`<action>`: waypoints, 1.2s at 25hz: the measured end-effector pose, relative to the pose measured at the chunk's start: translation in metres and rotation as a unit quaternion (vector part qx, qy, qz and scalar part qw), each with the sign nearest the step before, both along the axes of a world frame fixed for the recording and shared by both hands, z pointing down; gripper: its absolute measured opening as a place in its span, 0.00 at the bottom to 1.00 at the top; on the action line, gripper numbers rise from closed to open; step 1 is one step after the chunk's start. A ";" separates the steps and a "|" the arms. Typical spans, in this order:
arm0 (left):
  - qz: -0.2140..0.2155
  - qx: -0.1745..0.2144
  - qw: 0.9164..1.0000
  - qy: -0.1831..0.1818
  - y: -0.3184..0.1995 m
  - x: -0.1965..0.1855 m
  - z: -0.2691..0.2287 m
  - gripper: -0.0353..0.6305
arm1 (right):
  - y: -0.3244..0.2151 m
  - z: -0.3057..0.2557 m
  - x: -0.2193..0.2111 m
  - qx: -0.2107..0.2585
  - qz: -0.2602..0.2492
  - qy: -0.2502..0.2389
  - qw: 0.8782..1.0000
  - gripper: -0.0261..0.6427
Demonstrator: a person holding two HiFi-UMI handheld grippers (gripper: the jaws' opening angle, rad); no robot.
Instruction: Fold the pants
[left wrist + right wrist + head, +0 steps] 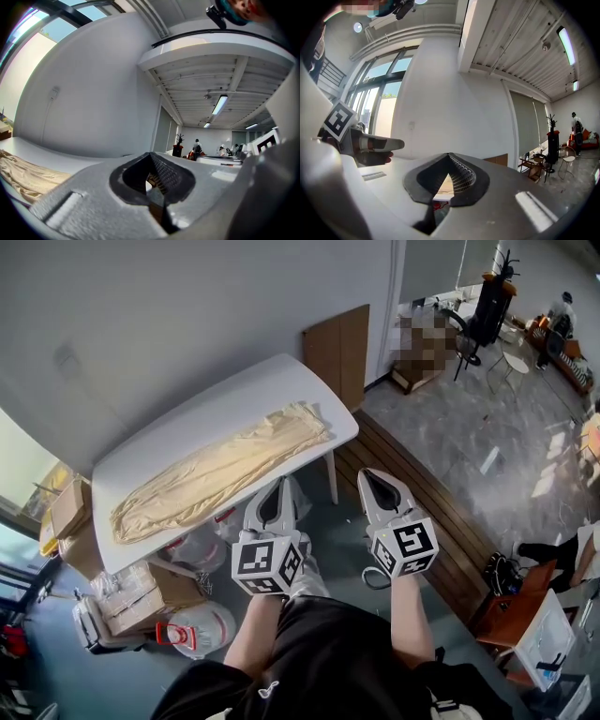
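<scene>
Nearest the camera, both hands are held out in front of the person, just short of the table. The left grey two-jaw gripper (277,486) has its jaws pinched together with nothing in them. Same deal with the right grey two-jaw gripper (377,476): closed up and empty. Past them is the white rounded tabletop (202,413), and the long cream fabric pants (220,472) lie stretched lengthways on it, untouched and clear of both grippers. Some brown cardboard boxes (131,601) sit down by the table's left end. Further back, a brown wooden board (339,352) leans against the wall.
</scene>
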State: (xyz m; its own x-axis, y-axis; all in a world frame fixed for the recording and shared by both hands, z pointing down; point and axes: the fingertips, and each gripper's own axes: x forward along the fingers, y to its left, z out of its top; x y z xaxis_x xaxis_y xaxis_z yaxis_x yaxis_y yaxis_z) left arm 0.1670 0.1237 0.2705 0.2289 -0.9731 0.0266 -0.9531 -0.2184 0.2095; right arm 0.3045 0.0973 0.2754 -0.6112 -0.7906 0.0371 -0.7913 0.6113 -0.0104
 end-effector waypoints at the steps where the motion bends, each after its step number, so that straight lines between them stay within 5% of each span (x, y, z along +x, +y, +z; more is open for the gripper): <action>1: -0.002 -0.005 1.000 0.000 -0.006 -0.003 0.004 0.06 | -0.007 0.005 -0.003 -0.005 -0.002 0.000 1.000 0.05; 14: -0.021 -0.086 0.996 -0.010 -0.127 -0.064 0.065 0.06 | -0.137 0.025 -0.045 -0.022 0.022 -0.024 0.999 0.05; 30: -0.059 -0.091 0.993 0.043 -0.266 -0.160 0.069 0.06 | -0.280 0.031 -0.165 -0.056 -0.037 0.059 0.996 0.05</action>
State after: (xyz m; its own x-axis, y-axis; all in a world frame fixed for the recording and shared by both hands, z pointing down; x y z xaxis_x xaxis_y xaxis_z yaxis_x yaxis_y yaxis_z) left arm 0.0074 -0.1426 0.3397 0.1219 -0.9742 0.1897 -0.9465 -0.0566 0.3178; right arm 0.1398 -0.1830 0.3067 -0.6537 -0.7306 0.1975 -0.7439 0.6683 0.0099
